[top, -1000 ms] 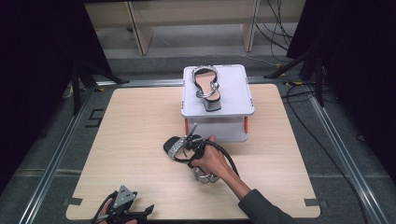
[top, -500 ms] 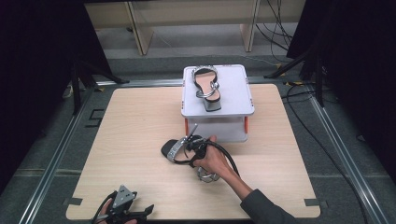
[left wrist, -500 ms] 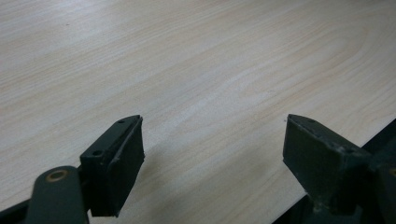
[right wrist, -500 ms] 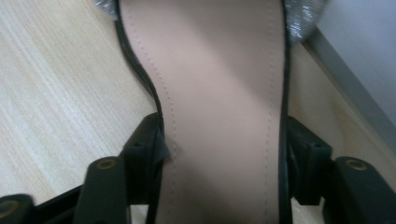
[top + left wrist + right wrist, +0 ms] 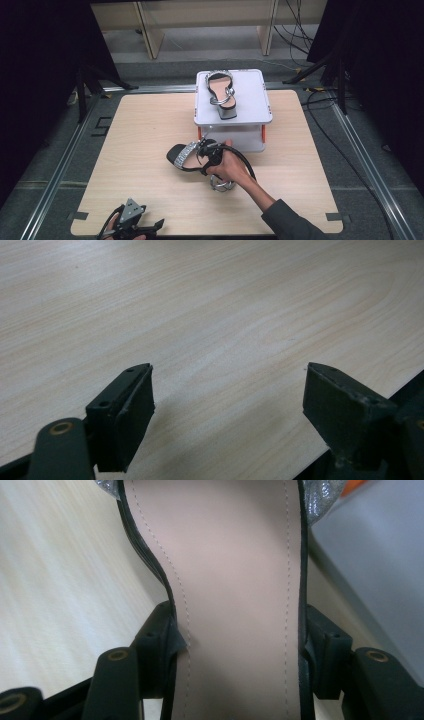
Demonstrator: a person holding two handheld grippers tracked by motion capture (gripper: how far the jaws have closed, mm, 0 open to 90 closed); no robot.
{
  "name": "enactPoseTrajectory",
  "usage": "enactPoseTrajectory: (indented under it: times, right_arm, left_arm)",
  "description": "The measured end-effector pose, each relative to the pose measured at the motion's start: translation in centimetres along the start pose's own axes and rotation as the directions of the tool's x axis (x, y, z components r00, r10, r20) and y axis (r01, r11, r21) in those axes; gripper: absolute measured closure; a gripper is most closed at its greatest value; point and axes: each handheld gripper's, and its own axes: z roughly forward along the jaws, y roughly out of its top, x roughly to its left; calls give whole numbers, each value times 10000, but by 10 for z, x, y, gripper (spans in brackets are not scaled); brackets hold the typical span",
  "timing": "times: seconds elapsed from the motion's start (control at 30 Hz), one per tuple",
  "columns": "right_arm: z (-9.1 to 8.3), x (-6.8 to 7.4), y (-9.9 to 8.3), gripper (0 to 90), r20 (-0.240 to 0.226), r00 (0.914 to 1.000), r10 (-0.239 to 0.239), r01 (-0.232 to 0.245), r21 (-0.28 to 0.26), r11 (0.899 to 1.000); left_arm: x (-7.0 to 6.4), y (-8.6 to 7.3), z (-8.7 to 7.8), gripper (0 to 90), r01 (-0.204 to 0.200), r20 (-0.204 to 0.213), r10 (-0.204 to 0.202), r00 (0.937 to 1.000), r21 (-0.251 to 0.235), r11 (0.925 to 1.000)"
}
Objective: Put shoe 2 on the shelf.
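Observation:
A black sandal [image 5: 182,156] with a glittery silver toe strap is held over the table in front of the white stand [image 5: 250,102], toe pointing left. My right gripper [image 5: 207,156] is shut across its sides. In the right gripper view the beige insole [image 5: 235,575] runs up between the jaws of this gripper [image 5: 240,655], which press on both edges of the sole. A matching sandal [image 5: 221,92] lies on top of the stand. My left gripper [image 5: 134,226] is at the table's near edge, open; in its own view this gripper [image 5: 227,405] has bare wood between its jaws.
The wooden table [image 5: 125,145] has open room at left and right. The stand rests on orange legs [image 5: 199,133] at the back centre. Cables [image 5: 350,165] trail over the floor to the right, and dark tripod legs [image 5: 82,90] stand at the left.
The right gripper and its sandal have shifted only slightly to the left. The left gripper has stayed in place.

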Motion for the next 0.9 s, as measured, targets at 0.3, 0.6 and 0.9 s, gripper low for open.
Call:
enactPoseTrajectory:
  times: [0.3,0.6,0.9]
  right_arm:
    - [-45,5,22,420,-221,9995,-242,232,-453,9987]
    - [-97,6,52,420,-187,9993,-322,296,-1251,9917]
    - [-152,-12,70,421,193,9995,264,-218,-2093,9776]
  left_arm:
    - [1,1,0,203,-209,-19,209,9998,-103,9997]
    - [1,0,-1,203,-281,-56,281,9996,4,9996]
    - [1,0,0,203,-107,-56,106,9999,-83,9999]
